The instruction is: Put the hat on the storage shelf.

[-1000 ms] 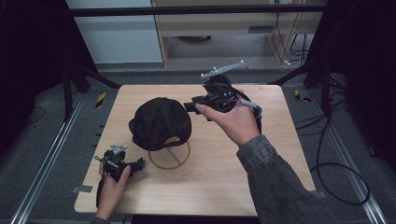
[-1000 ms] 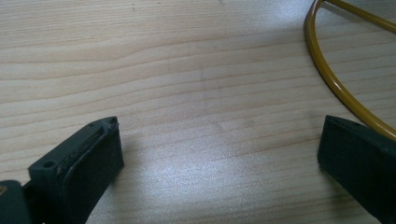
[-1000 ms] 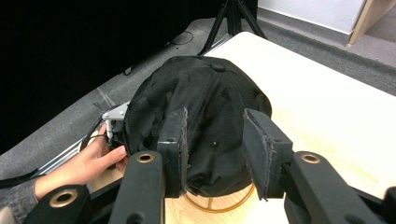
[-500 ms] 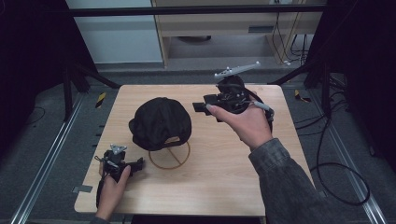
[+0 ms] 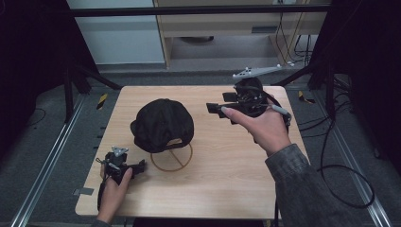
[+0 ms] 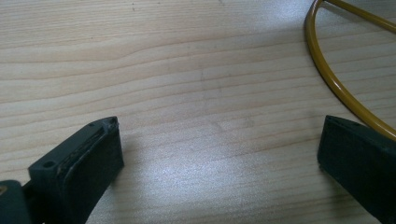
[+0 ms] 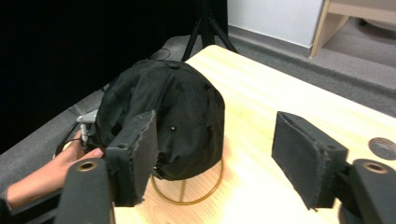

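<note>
From the high view, your landmark is the black cap (image 5: 162, 124), a soft, rounded fabric dome sitting on a thin mustard-yellow wire stand (image 5: 172, 157) whose ring base lies flat on the pale wooden table (image 5: 227, 179), left of the table's middle. Your right gripper (image 5: 216, 105) hangs above the table to the right of the cap, well apart from it, pointing toward it with the grey three-cornered plate on top; its jaws have just been opening and nothing sits between them. Your left gripper (image 5: 140, 165) rests low on the table just in front of the cap and to its left, near the ring. In the left gripper view, the two blocky black jaws stand wide apart over bare, fine-grained wood with a soft sheen, and the glossy curved wire of the stand (image 6: 336, 88) passes just beside the right-hand jaw (touching or not, you cannot tell). In the right gripper view, the rough-padded rectangular jaws are spread wide and empty, the cap (image 7: 173, 116) lies ahead, matte and creased, draped over the stand (image 7: 196, 189), and your left hand (image 7: 51, 172) shows beyond it.
</note>
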`<state>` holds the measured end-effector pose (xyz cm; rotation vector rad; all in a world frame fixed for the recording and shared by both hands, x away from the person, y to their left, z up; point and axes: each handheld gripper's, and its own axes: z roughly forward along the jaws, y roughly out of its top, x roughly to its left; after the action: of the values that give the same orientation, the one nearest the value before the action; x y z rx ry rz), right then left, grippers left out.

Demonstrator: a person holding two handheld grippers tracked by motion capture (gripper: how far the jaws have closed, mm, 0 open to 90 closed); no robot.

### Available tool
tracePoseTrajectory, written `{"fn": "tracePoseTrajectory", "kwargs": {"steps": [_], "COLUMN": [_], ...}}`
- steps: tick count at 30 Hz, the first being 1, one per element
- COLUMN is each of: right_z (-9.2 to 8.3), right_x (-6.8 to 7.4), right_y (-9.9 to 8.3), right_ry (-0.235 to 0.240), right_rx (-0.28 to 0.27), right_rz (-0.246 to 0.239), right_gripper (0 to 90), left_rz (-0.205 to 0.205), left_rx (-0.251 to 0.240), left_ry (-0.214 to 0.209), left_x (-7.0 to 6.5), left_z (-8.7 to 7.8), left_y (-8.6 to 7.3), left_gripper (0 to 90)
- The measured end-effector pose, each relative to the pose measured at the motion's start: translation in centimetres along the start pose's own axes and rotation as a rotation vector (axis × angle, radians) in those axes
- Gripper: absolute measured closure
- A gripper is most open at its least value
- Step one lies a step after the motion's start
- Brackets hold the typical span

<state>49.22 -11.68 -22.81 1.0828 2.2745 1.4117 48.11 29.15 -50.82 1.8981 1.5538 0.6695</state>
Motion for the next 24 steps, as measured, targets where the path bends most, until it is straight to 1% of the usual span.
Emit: {"fn": "tracePoseTrajectory", "kwargs": {"steps": [2, 4, 6, 7, 8, 16, 24], "right_z": [-0.4, -0.5, -0.9, -0.9, -1.1, -1.8, -2.5], "right_x": [-0.2, -0.3, -0.7, -0.7, -0.9, -1.8, -2.5], "right_y": [-0.3, -0.3, -0.5, -0.5, -0.7, -1.5, -2.4], "right_ry": [-0.022, -0.028, -0.050, -0.050, -0.065, -0.097, -0.118], "right_rx": [-0.004, -0.004, -0.010, -0.010, -0.017, -0.035, -0.047], "right_rz": [-0.002, -0.001, -0.004, -0.004, -0.005, -0.007, -0.018], "right_gripper": [24.1, 22.5, 17.9, 17.9, 15.1, 9.3, 7.3], "left_rz": [0.000, 0.000, 0.000, 0.000, -0.001, -0.001, -0.001], "left_rx": [0.000, 0.000, 0.000, 0.000, 0.000, -0.001, -0.001], "left_ry": [0.000, 0.000, 0.000, 0.000, 0.000, 0.000, 0.000], "left_x": [0.0, 0.0, 0.0, 0.0, 0.0, 0.0, 0.0], "left_z": [0.0, 0.0, 0.0, 0.0, 0.0, 0.0, 0.0], "left_y": [0.0, 0.0, 0.0, 0.0, 0.0, 0.0, 0.0], "left_gripper": [0.0, 0.0, 0.0, 0.0, 0.0, 0.0, 0.0]}}
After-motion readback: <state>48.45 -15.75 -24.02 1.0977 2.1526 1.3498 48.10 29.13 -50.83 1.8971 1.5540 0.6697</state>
